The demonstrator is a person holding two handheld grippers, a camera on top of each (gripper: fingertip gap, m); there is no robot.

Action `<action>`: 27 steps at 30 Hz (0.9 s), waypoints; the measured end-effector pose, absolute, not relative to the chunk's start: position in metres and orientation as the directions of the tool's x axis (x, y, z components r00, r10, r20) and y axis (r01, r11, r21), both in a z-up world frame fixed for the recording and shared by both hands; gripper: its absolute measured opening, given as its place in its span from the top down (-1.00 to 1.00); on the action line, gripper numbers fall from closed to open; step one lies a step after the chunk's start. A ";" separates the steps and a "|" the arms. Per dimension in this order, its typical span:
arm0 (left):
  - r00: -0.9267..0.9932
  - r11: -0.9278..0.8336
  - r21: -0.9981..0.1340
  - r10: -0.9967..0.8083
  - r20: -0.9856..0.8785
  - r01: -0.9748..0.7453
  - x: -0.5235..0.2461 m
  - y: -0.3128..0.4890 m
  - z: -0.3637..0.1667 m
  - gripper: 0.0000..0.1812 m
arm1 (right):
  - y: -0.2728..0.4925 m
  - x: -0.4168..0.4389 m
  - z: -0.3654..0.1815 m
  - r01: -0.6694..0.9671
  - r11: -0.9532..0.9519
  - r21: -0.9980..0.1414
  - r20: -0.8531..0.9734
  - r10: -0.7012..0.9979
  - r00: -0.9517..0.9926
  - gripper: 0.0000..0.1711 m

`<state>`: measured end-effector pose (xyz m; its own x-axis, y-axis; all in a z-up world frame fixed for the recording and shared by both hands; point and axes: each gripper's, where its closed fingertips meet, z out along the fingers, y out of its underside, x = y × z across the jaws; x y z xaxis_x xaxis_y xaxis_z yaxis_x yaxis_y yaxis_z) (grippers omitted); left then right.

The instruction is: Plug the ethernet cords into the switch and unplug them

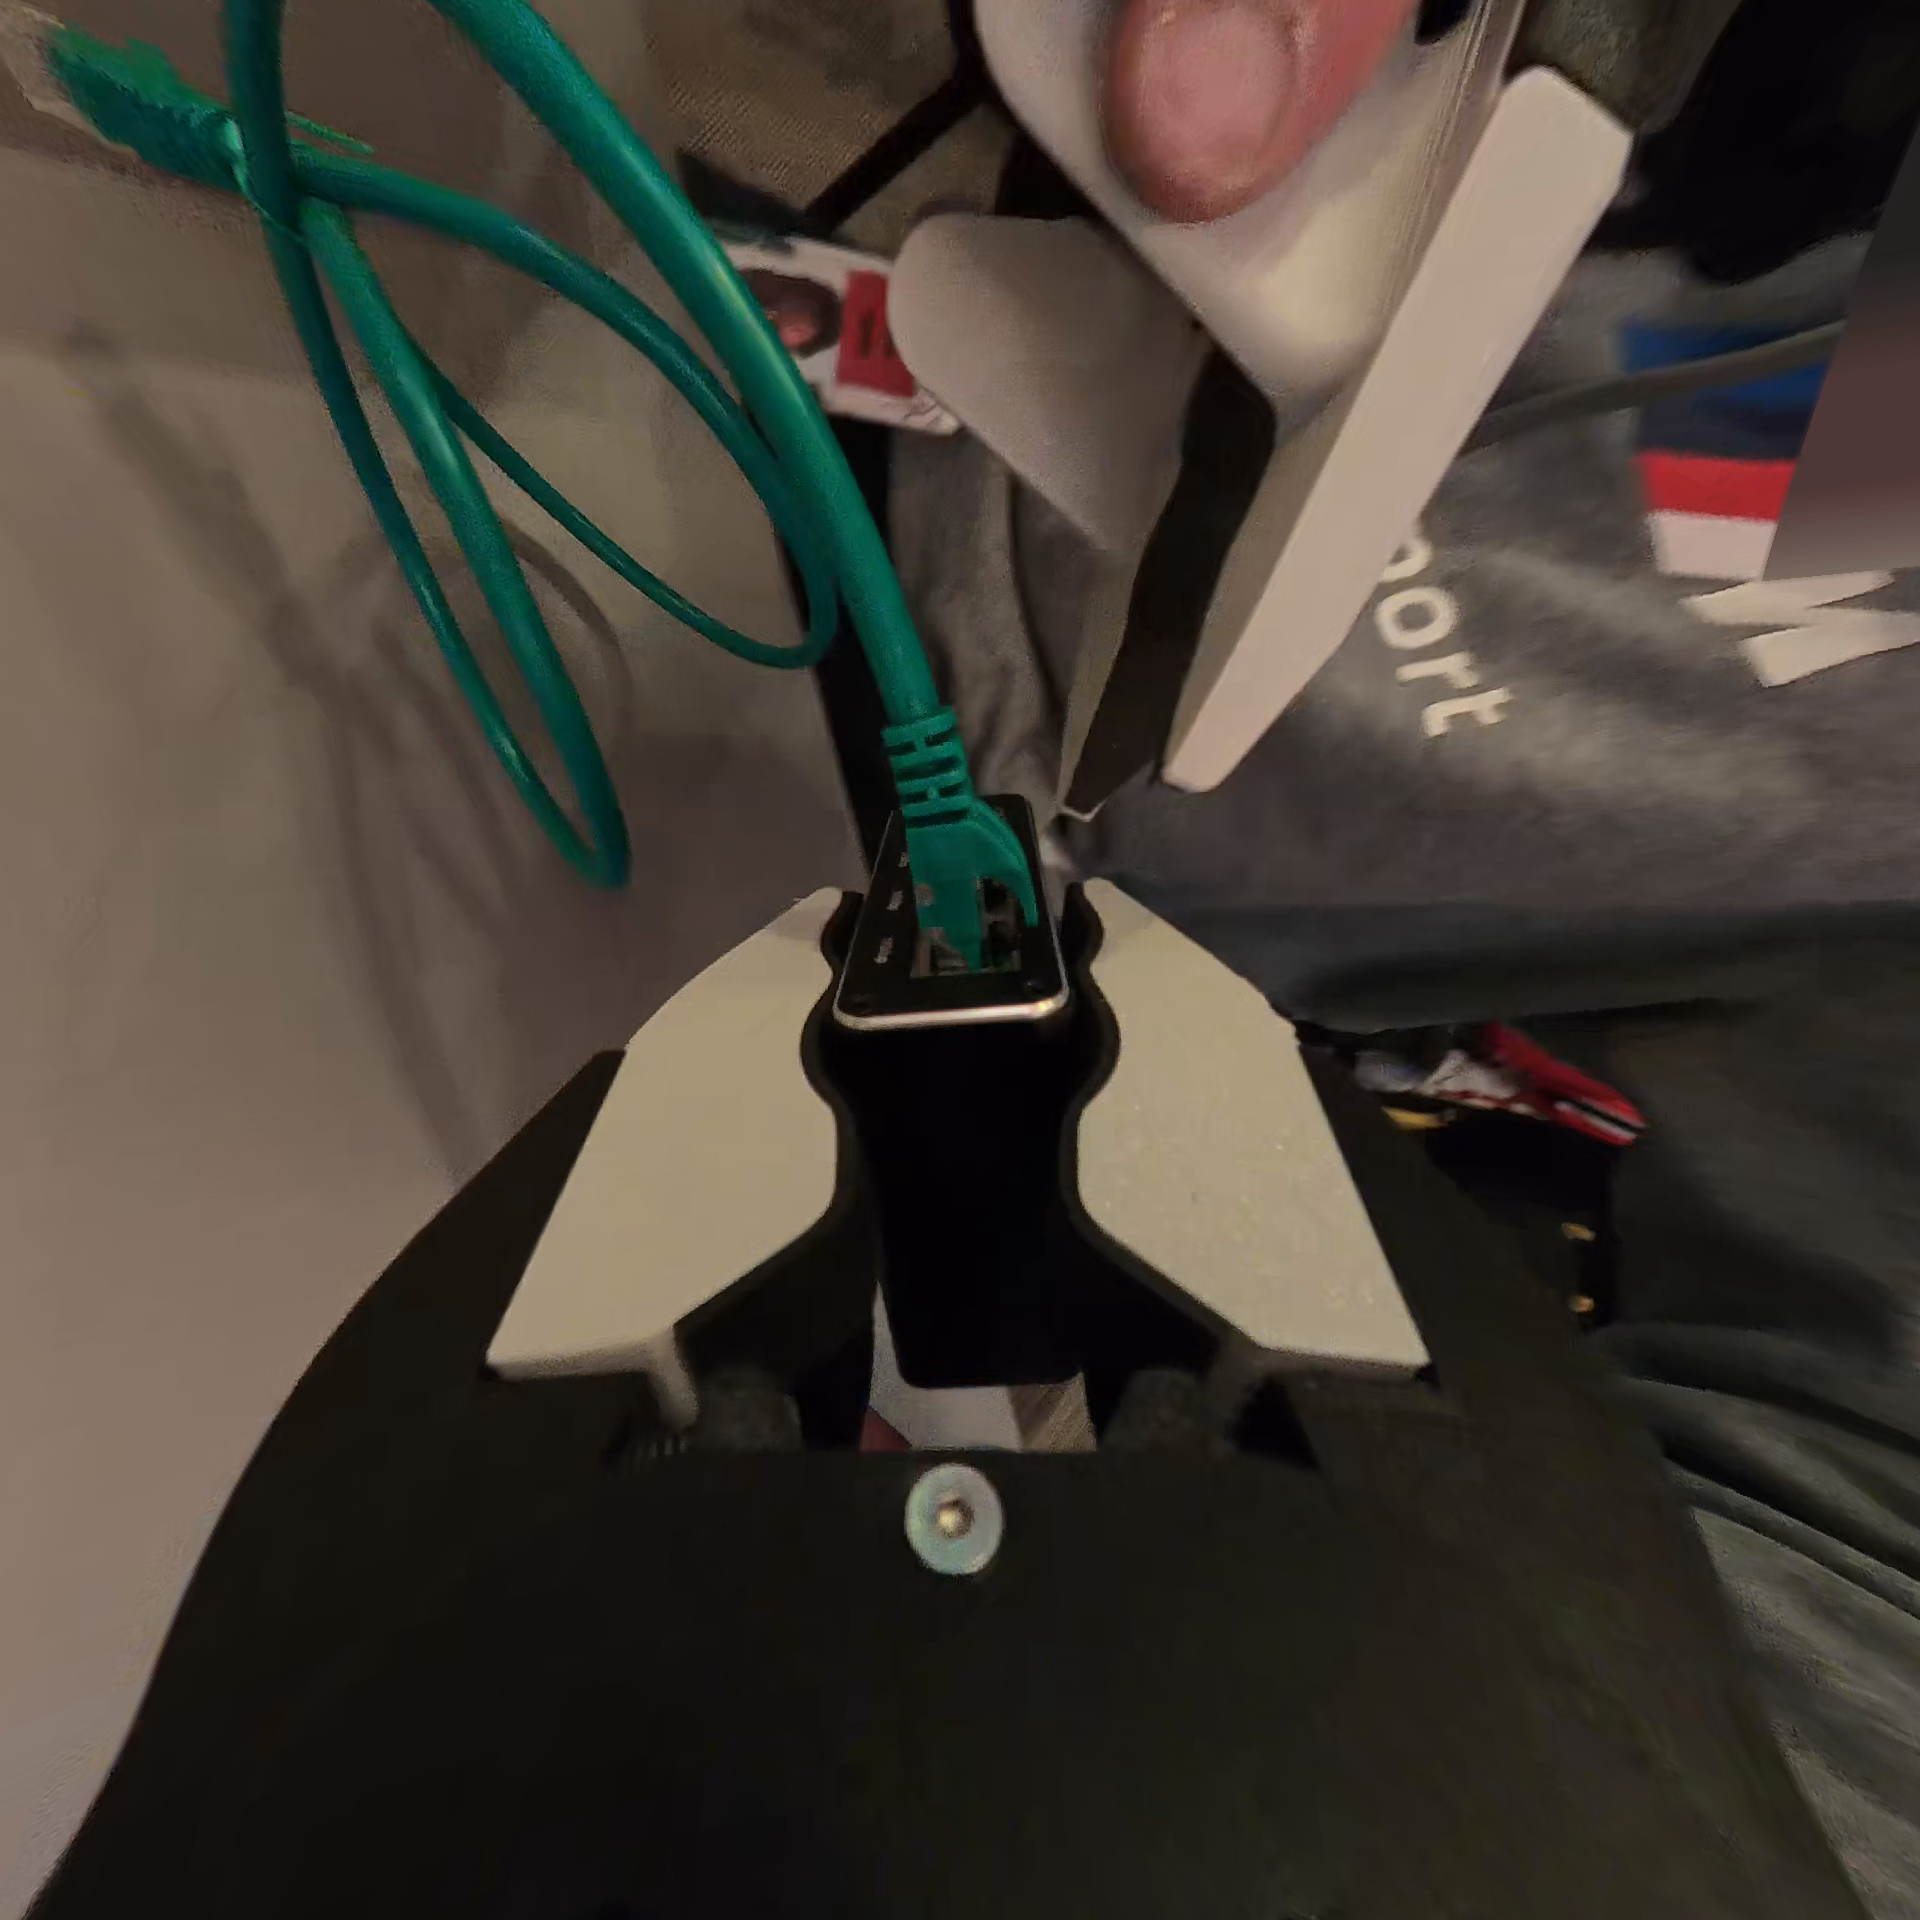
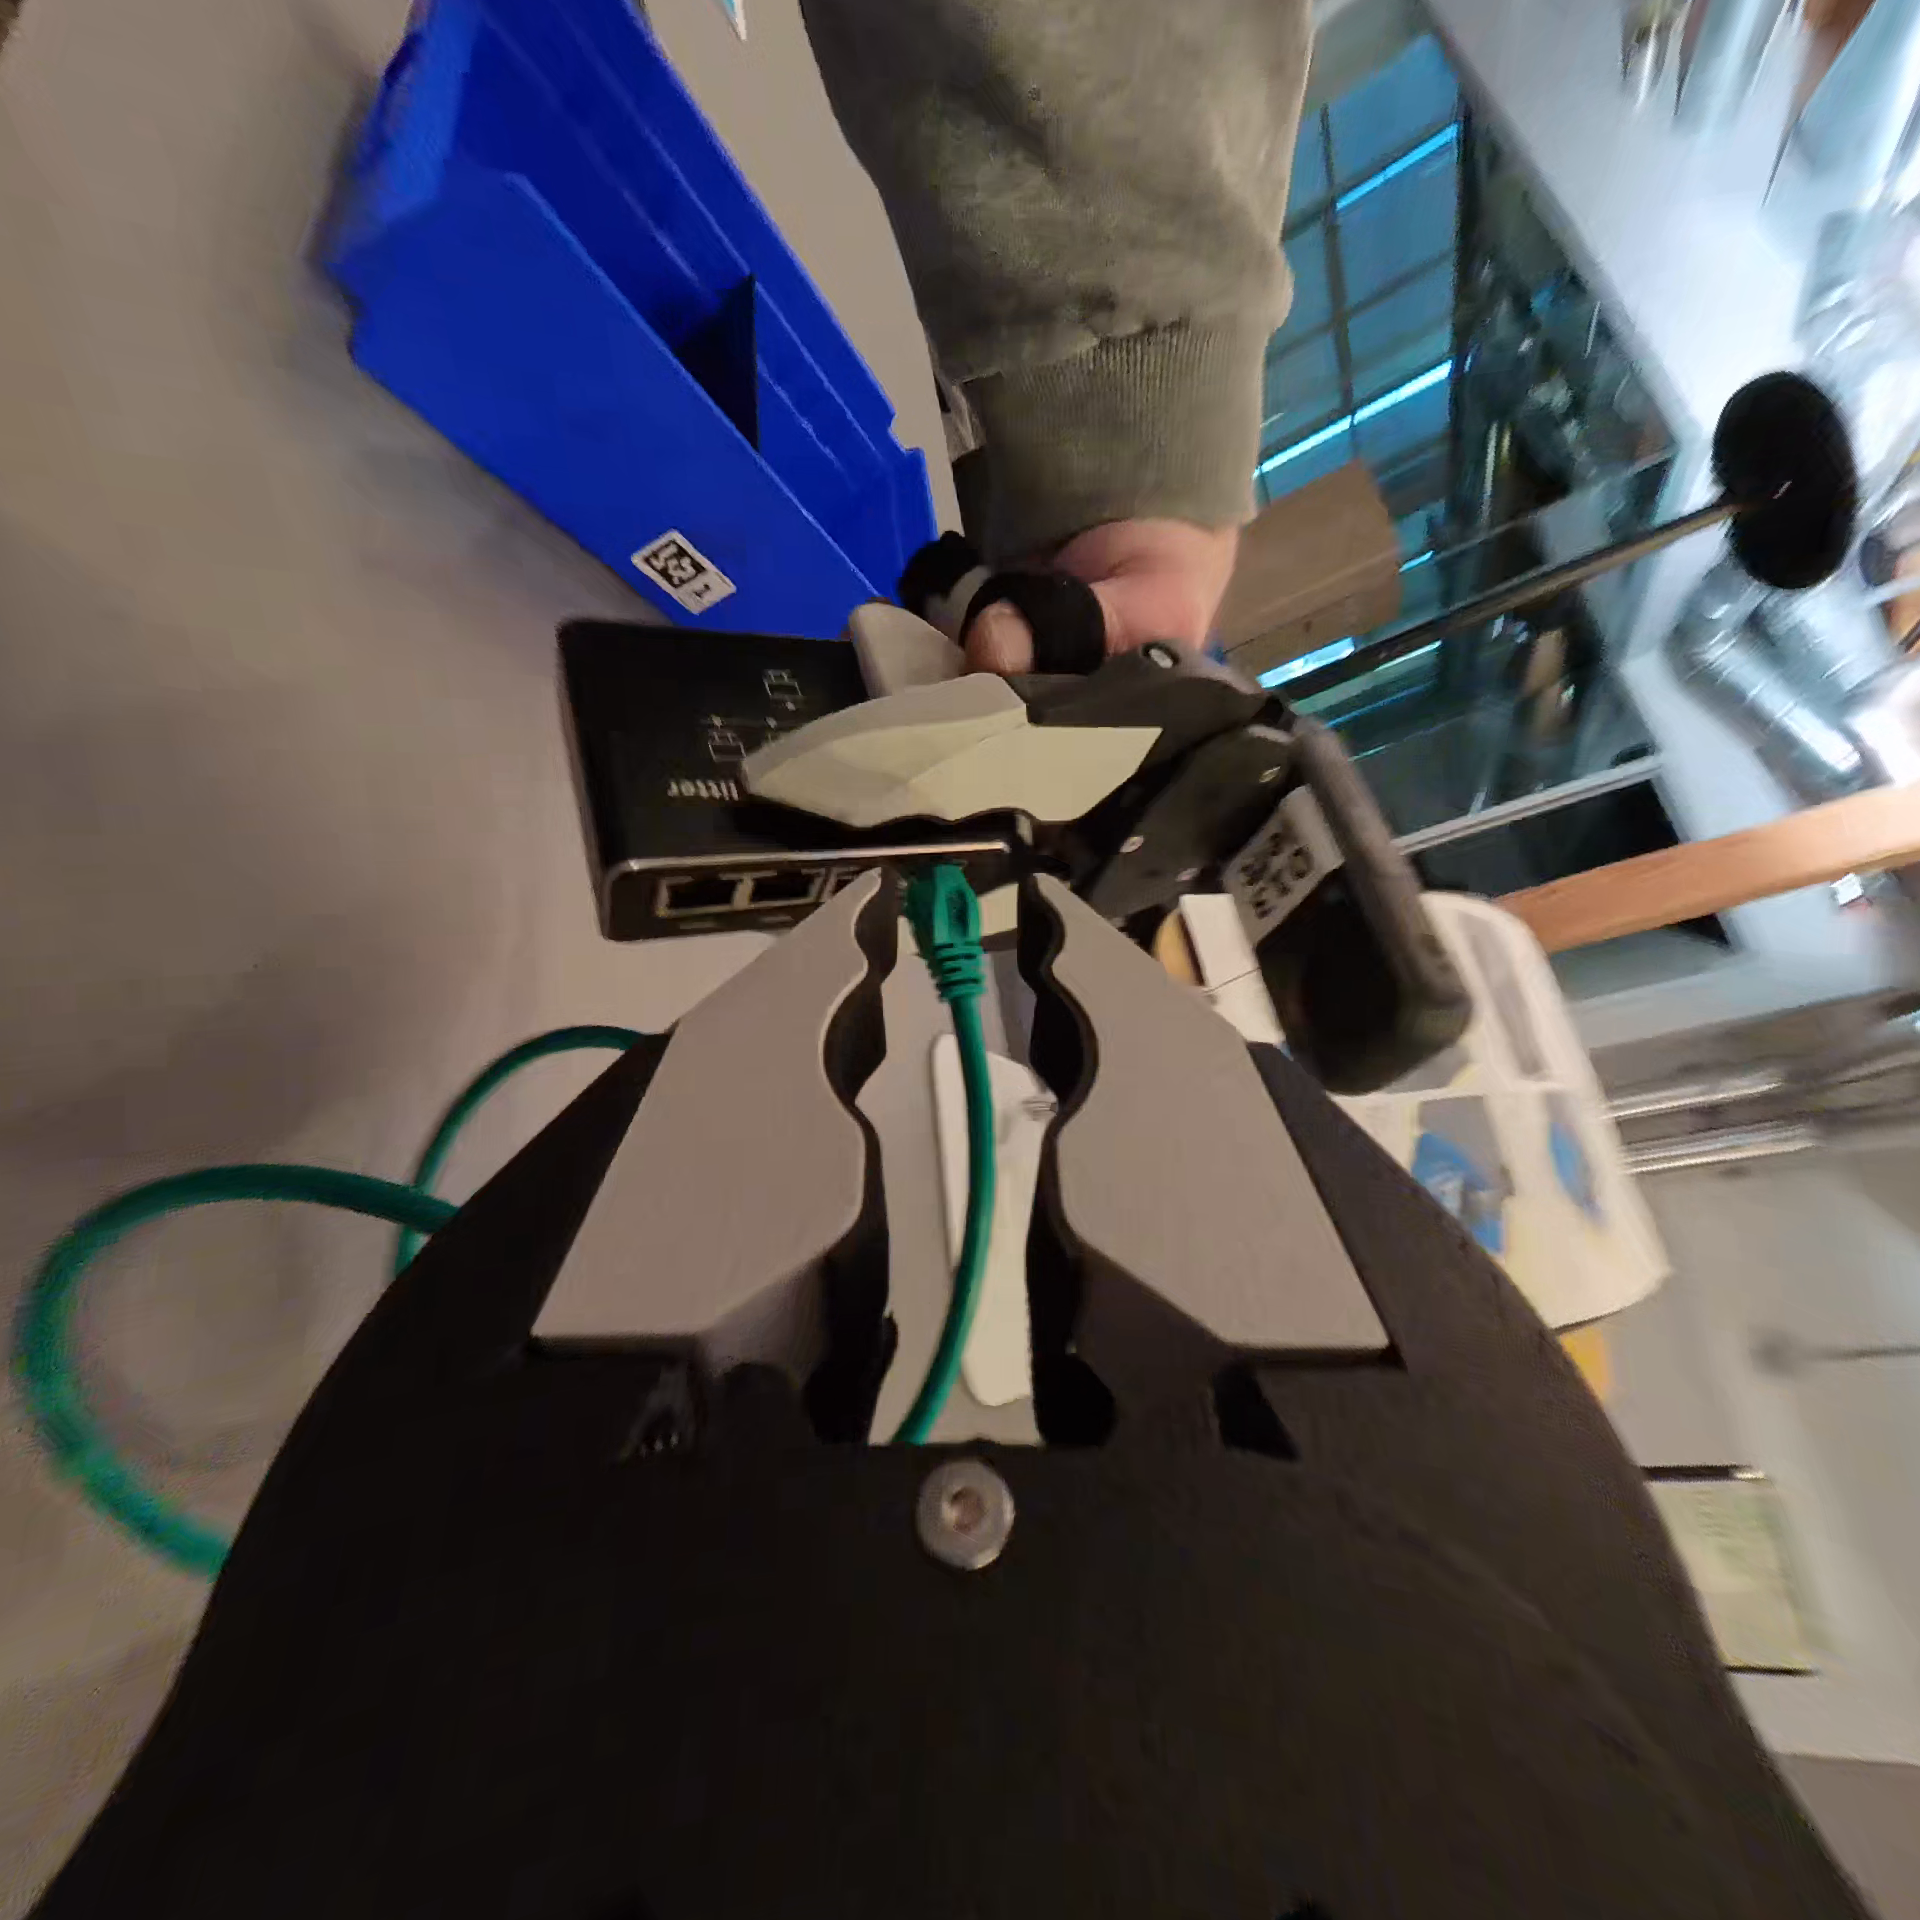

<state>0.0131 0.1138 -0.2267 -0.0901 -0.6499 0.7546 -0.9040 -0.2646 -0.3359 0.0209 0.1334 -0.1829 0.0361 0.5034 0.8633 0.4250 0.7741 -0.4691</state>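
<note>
Left hand-held gripper is clamped across the narrow sides of the black switch, port face pointing away from the wrist; the grip looks meant to brace the body against plug force. One green cord is seated by its plug in a port near the held end. Its slack loops up and left, with the free plug hanging at the top left corner. From the right wrist view, the right hand-held gripper stands with its fingers apart on either side of the plug, cord running back between them; neither finger appears to press the boot, so no grip is judged made. At least two ports to the left are vacant. The switch is held above the grey desk, with a blue bin behind. Judged step: either the plug is just released or it is about to be pulled; which cannot be told. Risk on pulling: the latch tab must be pressed first.
</note>
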 end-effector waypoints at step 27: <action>-0.280 -0.444 -0.384 -0.284 0.917 -0.810 0.038 0.071 -0.212 0.60 | 0.116 0.025 -0.201 0.314 0.919 0.238 0.961 -0.176 -0.214 0.87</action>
<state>0.0381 0.0710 -0.2115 -0.2797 -0.2837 0.9172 -0.8097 -0.4436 -0.3841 0.0249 0.1156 -0.2007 -0.2136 -0.1759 0.9610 0.3138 0.9192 0.2380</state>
